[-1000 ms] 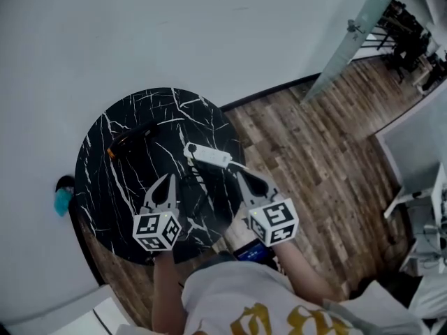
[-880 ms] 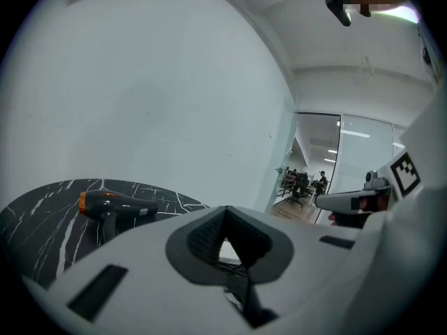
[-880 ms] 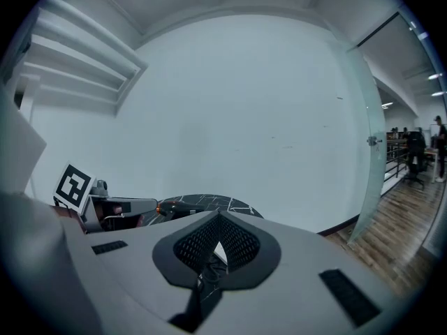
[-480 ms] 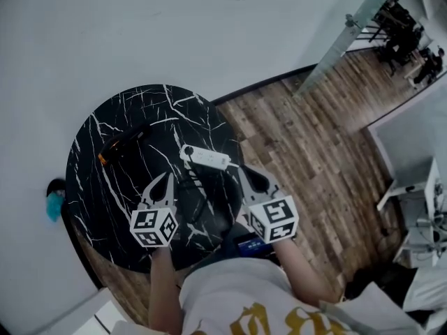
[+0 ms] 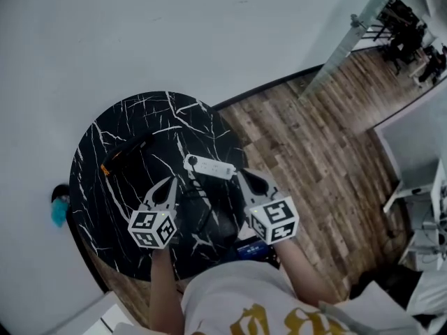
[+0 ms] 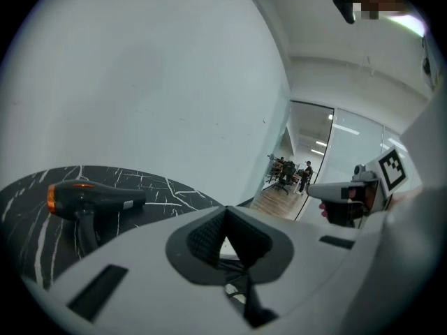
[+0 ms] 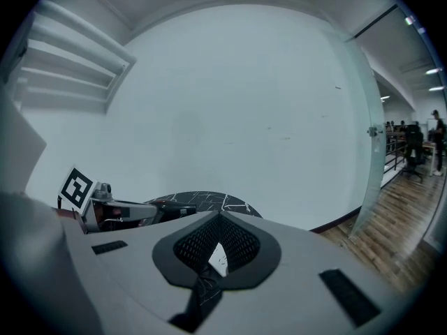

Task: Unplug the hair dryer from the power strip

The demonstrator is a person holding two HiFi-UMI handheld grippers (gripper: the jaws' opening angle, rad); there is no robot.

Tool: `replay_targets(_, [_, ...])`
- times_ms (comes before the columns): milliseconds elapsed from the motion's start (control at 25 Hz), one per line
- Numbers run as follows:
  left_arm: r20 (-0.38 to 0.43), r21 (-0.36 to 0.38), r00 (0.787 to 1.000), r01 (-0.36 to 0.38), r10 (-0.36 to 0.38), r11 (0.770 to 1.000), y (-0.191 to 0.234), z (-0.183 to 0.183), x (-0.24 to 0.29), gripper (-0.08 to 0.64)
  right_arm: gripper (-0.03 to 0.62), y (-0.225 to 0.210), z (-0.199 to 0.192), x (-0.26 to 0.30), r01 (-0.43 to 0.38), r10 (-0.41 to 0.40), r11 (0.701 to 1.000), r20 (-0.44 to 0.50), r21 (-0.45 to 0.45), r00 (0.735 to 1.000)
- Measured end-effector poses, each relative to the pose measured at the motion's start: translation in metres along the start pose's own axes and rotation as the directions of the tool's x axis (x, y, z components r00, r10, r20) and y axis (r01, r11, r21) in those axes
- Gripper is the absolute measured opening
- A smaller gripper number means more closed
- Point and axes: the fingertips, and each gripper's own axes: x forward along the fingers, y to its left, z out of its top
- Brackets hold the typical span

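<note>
We take the power strip (image 5: 211,167) as our mark. It lies white and flat on the round black marble table (image 5: 105,208), close to the rim on the side where the top gives way to wood floor (image 5: 307,138). A black cord (image 5: 201,199) leaves the strip's left end and runs back toward us.

The hair dryer (image 5: 126,152), black with an orange end, lies up and to the left of the strip, well apart from it and nearer the wall-side edge of the table.

Our left gripper (image 5: 170,181) hangs below and left of the strip, its tip near the strip's left end but not touching. Its fingers are pressed together with nothing between them. Our right gripper (image 5: 242,174) sits just below the strip's right end, over the table's rim. Its fingers are also closed and empty.

The cord runs down the gap between the two grippers. Beyond the strip, bare tabletop stretches to the far rim and the plain white wall (image 5: 174,33). To the strip's right the floor lies open as far as a glass partition (image 5: 342,44).
</note>
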Motion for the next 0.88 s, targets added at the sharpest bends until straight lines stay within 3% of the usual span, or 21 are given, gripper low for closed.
replay_targets(240, [-0.024,0.032,1.0,-0.004,0.004,0.999,0.007,-0.007,0.017,-0.006,-0.002,-0.005,-0.009,0.02,-0.046,0.046,0.999,-0.03,0.001,0.998])
replay_targets(400, [-0.02,0.051,0.999,0.032,-0.031,0.998,0.007,-0.006,0.028,-0.006,-0.002,-0.006,-0.017,0.029,-0.071,0.07,0.997,-0.056,-0.02,0.996])
replay_targets(880, [-0.162,0.124,0.985,0.086,-0.065,0.989,0.027,-0.025,0.058,-0.005,0.0,-0.007,-0.054,0.068,-0.159,0.151,0.987,-0.184,-0.031,0.971])
